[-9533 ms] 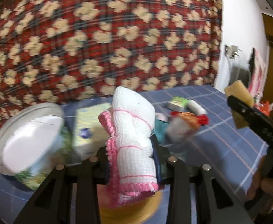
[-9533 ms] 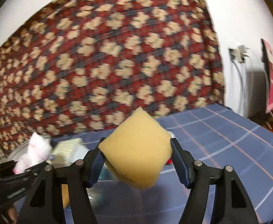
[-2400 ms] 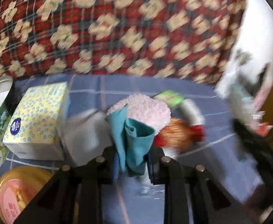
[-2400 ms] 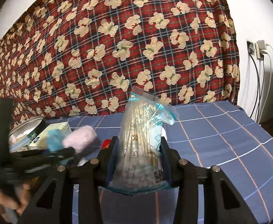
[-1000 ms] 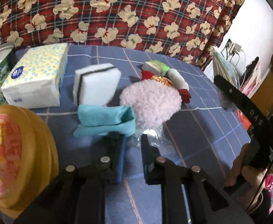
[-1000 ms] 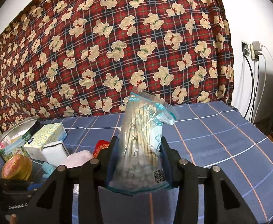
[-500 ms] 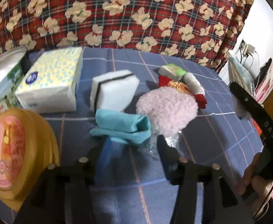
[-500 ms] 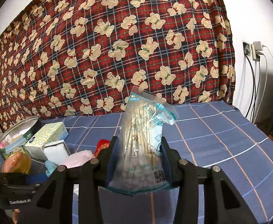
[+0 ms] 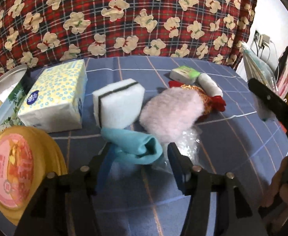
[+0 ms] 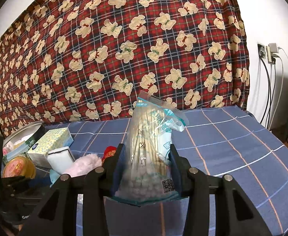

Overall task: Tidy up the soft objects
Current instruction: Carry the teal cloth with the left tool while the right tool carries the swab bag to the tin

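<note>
A crumpled teal cloth lies on the blue checked tablecloth. Its near end sits between the fingers of my left gripper. The jaws are closing, with a gap still showing beside the right finger. A pink fluffy pad and a white sponge with a dark stripe lie just behind the cloth. My right gripper is held above the table, shut on an upright clear bag of cotton swabs. In the right wrist view the teal cloth peeks out at lower left.
A tissue pack, an open round tin and a gold tin lid crowd the left. Behind the pad lie a green-white packet, a white roll and a red-gold item. A bear-print blanket hangs behind.
The left gripper's jaws were shut just short of the teal cloth, then spread wide, and now stand narrower around its near end. The right gripper and its bag have not moved.
</note>
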